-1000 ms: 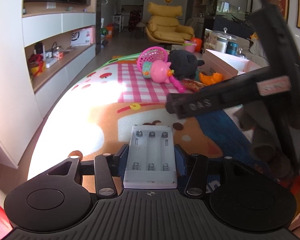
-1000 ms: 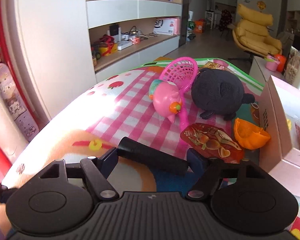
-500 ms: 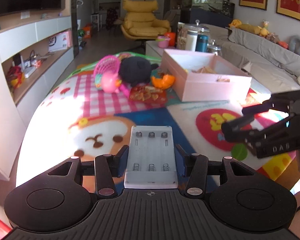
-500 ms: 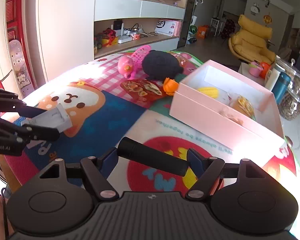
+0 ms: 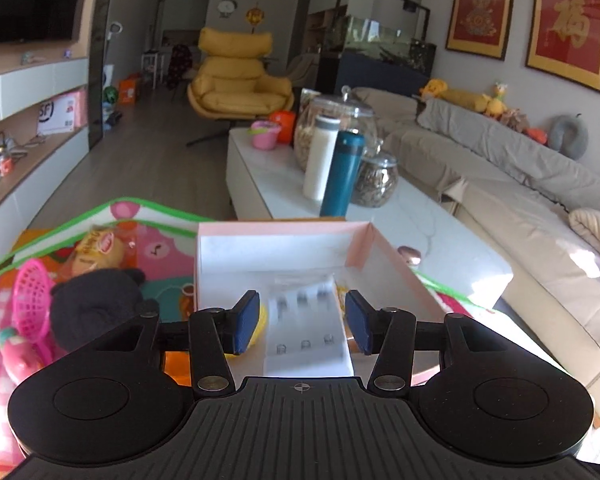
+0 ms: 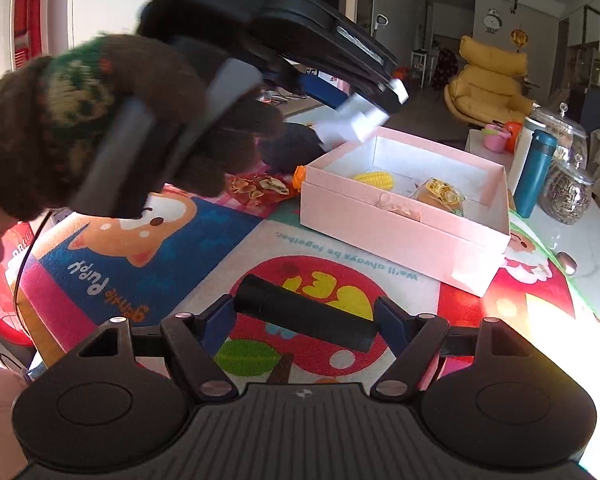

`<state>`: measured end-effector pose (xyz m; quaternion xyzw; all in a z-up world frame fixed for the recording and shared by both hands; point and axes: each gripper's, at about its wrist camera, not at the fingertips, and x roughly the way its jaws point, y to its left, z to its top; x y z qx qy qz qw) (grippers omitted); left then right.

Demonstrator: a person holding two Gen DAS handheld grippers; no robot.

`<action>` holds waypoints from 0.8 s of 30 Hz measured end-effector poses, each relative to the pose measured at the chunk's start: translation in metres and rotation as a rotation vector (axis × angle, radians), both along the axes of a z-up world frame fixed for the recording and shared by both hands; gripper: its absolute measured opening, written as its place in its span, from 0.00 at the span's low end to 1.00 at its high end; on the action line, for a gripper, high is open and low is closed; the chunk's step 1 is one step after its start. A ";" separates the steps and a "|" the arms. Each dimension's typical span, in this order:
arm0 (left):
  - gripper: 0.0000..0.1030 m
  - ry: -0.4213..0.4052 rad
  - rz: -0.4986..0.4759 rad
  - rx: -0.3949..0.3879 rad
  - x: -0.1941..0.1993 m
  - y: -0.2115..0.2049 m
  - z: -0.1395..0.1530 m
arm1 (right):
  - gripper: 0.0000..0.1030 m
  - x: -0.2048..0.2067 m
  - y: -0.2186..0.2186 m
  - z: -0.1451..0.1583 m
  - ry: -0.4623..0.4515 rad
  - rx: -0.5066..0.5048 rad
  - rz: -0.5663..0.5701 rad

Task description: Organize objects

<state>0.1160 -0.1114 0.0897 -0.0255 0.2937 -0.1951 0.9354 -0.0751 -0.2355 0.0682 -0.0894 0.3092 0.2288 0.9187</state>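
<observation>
My left gripper (image 5: 303,314) hangs over the open pink box (image 5: 380,248), shut on a white three-cell battery holder (image 5: 306,332) that looks blurred and tilts down into the box. The right wrist view shows that gripper (image 6: 360,114) in a brown gloved hand (image 6: 100,120) at the box's far left corner, the holder (image 6: 358,122) at its tip. My right gripper (image 6: 302,322) is shut on a black cylinder (image 6: 304,320), above the play mat short of the box (image 6: 400,236). A yellow toy corn (image 6: 374,179) and a wrapped bun (image 6: 440,196) lie inside.
Left of the box on the mat lie a black plush (image 5: 96,304), a pink net racket (image 5: 30,304), a red snack packet (image 6: 260,190) and an orange toy (image 6: 299,174). Behind stands a white low table (image 5: 268,184) with jars and bottles; a sofa (image 5: 520,184) runs along the right.
The left gripper swung right from over the mat to above the pink box, carrying the holder. The right gripper drew nearer the box, and the left gripper now crosses its view.
</observation>
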 end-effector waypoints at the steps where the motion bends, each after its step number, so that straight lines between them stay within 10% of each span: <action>1: 0.51 0.008 0.007 -0.021 0.003 0.002 -0.005 | 0.73 0.002 -0.001 0.000 -0.002 -0.002 -0.009; 6: 0.51 -0.061 0.041 -0.095 -0.033 0.044 -0.005 | 0.73 0.013 -0.010 0.007 -0.018 0.018 -0.053; 13: 0.51 -0.068 0.025 0.028 -0.121 0.099 -0.029 | 0.74 0.076 -0.002 0.047 -0.136 0.004 -0.113; 19: 0.51 -0.034 0.088 0.127 -0.129 0.119 -0.044 | 0.87 0.180 0.015 0.070 -0.210 -0.056 -0.272; 24: 0.51 -0.019 0.130 0.090 -0.120 0.139 -0.051 | 0.89 0.170 0.018 0.048 -0.101 -0.008 -0.247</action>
